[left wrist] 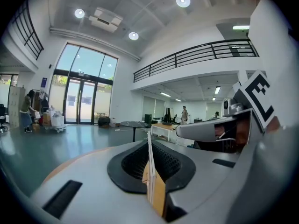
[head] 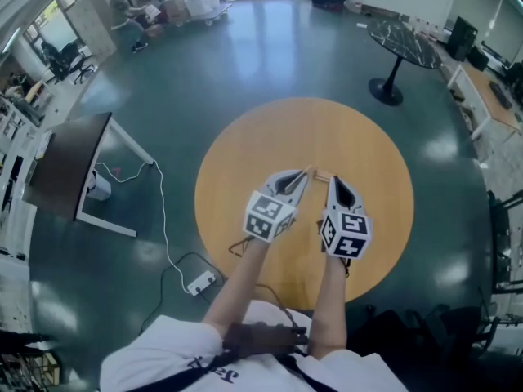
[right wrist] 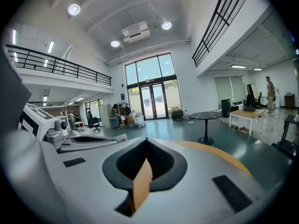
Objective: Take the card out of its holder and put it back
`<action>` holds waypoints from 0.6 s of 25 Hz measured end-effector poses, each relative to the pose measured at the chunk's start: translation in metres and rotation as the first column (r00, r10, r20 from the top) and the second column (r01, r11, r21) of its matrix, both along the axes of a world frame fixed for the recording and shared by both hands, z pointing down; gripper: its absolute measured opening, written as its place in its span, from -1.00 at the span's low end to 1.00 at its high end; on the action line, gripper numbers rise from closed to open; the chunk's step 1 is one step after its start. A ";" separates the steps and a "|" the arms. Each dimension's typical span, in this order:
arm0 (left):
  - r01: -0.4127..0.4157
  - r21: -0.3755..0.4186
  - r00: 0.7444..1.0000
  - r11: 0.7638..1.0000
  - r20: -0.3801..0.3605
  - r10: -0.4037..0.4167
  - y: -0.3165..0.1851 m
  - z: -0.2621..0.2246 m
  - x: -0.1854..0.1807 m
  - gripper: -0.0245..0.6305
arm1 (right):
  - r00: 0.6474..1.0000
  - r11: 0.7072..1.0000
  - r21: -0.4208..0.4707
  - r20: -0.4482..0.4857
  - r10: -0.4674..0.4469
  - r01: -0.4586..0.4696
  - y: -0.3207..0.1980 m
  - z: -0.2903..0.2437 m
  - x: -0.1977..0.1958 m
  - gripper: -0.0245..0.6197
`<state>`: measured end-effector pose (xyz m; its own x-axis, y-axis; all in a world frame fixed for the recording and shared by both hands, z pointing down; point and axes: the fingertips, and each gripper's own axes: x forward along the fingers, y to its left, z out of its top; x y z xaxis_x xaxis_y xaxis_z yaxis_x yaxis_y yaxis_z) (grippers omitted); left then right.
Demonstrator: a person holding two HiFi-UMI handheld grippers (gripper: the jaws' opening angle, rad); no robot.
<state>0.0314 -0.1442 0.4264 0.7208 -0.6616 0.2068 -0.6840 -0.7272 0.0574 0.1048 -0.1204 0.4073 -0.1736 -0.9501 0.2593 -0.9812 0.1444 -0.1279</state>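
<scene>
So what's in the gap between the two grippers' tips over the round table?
A thin tan card holder bridges it, in the head view; the left gripper and right gripper each have jaws shut on it.

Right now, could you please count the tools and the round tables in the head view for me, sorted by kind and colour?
Tools: 2, the left tool and the right tool
Wooden round tables: 1, the wooden table
Dark round tables: 1, the dark table
Total: 4
</scene>
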 end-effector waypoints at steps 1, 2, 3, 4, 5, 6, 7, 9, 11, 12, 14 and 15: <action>0.002 -0.008 1.000 1.000 0.003 -0.002 -0.002 0.002 0.000 -0.85 | 1.000 1.000 0.002 0.005 -0.002 0.002 -0.003 0.000 0.000 -0.85; 0.003 -0.013 1.000 1.000 0.006 -0.003 -0.003 0.004 -0.001 -0.85 | 1.000 1.000 0.005 0.012 -0.003 0.003 -0.006 0.000 0.000 -0.85; 0.003 -0.016 1.000 1.000 0.006 -0.003 -0.005 0.006 -0.001 -0.85 | 1.000 1.000 0.006 0.020 -0.004 0.004 -0.009 0.000 0.000 -0.85; 0.003 -0.018 1.000 1.000 0.006 -0.003 -0.007 0.008 -0.002 -0.85 | 1.000 1.000 0.004 0.029 -0.006 0.005 -0.011 0.002 -0.001 -0.85; 0.005 -0.020 1.000 1.000 0.006 -0.005 -0.008 0.009 -0.003 -0.85 | 0.999 1.000 -0.002 0.037 -0.009 0.009 -0.013 0.005 -0.003 -0.85; 0.008 -0.022 1.000 1.000 0.007 -0.007 -0.010 0.011 -0.004 -0.85 | 0.999 1.000 -0.012 0.044 -0.014 0.014 -0.015 0.010 -0.005 -0.85; 0.010 -0.026 1.000 1.000 0.011 -0.010 -0.011 0.014 -0.005 -0.85 | 0.999 1.000 -0.024 0.049 -0.018 0.019 -0.016 0.014 -0.006 -0.85; 0.015 -0.037 1.000 0.999 0.019 -0.014 -0.013 0.021 -0.007 -0.85 | 0.998 0.999 -0.044 0.054 -0.022 0.024 -0.017 0.022 -0.007 -0.85; 0.018 -0.061 1.000 0.998 0.024 -0.017 -0.015 0.031 -0.009 -0.85 | 0.998 0.998 -0.062 0.058 -0.018 0.022 -0.018 0.030 -0.006 -0.85; 0.019 -0.071 1.000 0.997 0.026 -0.018 -0.016 0.036 -0.010 -0.85 | 0.998 0.997 -0.072 0.060 -0.014 0.018 -0.019 0.033 -0.005 -0.85; 0.018 -0.081 1.000 0.997 0.026 -0.016 -0.018 0.043 -0.012 -0.85 | 0.998 0.995 -0.094 0.065 -0.003 0.010 -0.019 0.042 -0.001 -0.85; 0.015 -0.084 1.000 0.996 0.023 -0.013 -0.019 0.045 -0.012 -0.85 | 0.998 0.994 -0.106 0.068 0.000 0.007 -0.019 0.047 0.001 -0.85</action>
